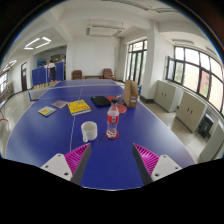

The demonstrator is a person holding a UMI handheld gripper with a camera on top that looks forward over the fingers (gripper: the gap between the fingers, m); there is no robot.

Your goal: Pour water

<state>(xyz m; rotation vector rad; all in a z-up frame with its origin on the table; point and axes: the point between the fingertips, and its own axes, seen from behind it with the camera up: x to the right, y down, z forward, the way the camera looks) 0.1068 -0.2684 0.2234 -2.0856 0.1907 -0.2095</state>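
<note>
1. Looking forward along the gripper (110,157), its two fingers are spread wide apart with the magenta pads (76,156) facing inward, nothing held between them.
2. Beyond the fingers, a water bottle (113,120) with a red label stands upright on the blue table (150,128).
3. Just beside the bottle, on its left, stands a white cup (89,130), apart from it.
4. Farther back than the bottle lie a yellow book (79,106), a dark item (100,101) and a brown bag (130,93).
</note>
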